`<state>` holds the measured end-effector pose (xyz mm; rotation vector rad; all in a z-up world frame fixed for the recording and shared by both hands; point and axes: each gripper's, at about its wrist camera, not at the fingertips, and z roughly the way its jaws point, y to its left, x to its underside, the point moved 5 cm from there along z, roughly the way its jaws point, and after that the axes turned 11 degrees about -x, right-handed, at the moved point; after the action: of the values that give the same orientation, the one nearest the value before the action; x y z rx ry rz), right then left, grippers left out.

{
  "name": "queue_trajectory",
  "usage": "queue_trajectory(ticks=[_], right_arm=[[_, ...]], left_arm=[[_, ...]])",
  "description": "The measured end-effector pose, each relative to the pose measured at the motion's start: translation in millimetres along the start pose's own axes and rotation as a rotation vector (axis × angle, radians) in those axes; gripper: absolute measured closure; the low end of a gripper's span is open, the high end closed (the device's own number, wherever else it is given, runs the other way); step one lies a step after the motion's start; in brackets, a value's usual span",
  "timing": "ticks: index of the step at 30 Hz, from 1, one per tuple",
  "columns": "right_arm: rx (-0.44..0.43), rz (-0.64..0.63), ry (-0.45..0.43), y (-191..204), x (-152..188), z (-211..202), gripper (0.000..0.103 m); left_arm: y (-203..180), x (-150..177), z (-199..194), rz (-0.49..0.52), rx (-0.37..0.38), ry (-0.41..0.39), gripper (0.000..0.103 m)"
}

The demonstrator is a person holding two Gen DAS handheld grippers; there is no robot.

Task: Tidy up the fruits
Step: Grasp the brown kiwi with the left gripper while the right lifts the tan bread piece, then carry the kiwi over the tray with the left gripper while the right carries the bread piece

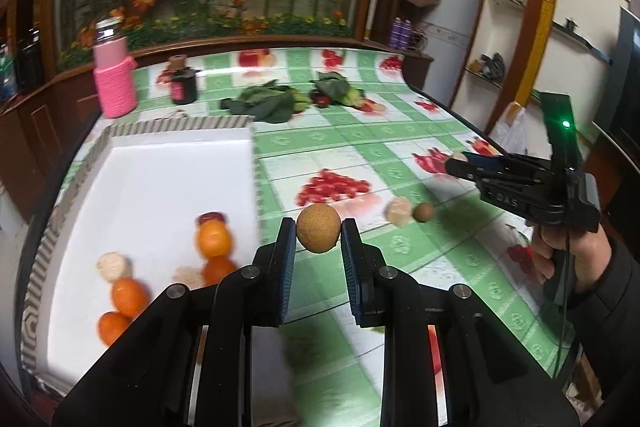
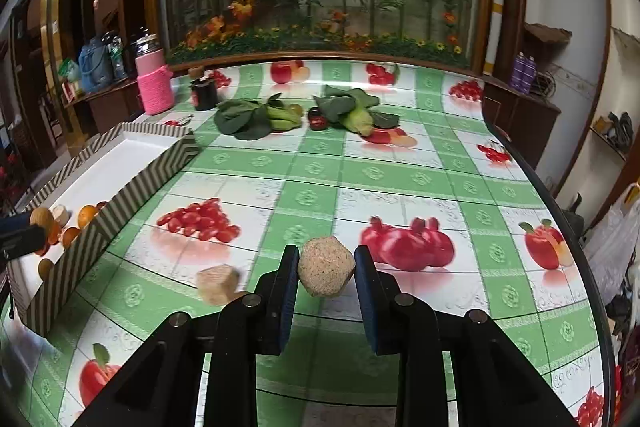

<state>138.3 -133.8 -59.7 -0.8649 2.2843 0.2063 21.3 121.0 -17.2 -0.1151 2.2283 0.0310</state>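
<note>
Fruits mid-transfer — left gripper (image 1: 319, 233) clamps brown round fruit (image 1: 318, 228) just right of tray (image 1: 240, 125) edge, nearer arm; right gripper (image 2: 326, 273) grips pale faceted fruit (image 2: 326, 271) over table (image 2: 400, 179) middle — tray lies leftward.

The worktop (image 2: 400, 171), covered by a green-checked fruit-print cloth, is occupied by a striped-walled white tray (image 1: 132, 187), a pink bottle (image 2: 155, 87), a dark jar (image 2: 204, 93), leafy vegetables (image 2: 256, 117), a tan block (image 2: 216, 283) and a small brown fruit (image 1: 423, 213).
</note>
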Motion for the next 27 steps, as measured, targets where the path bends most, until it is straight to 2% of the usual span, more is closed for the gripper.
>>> queue_trajectory(ticks=[7, 20, 27], right_arm=[[-0.033, -0.045, -0.004, 29, -8, 6, 0.076], [-0.117, -0.102, -0.023, 81, -23, 19, 0.076], [-0.216, -0.142, -0.03, 126, -27, 32, 0.076]], left_arm=[[36, 12, -3, -0.042, -0.071, 0.012, 0.081], [99, 34, -11, -0.103, -0.145, 0.057, 0.081], [110, 38, -18, -0.121, -0.162, 0.051, 0.081]])
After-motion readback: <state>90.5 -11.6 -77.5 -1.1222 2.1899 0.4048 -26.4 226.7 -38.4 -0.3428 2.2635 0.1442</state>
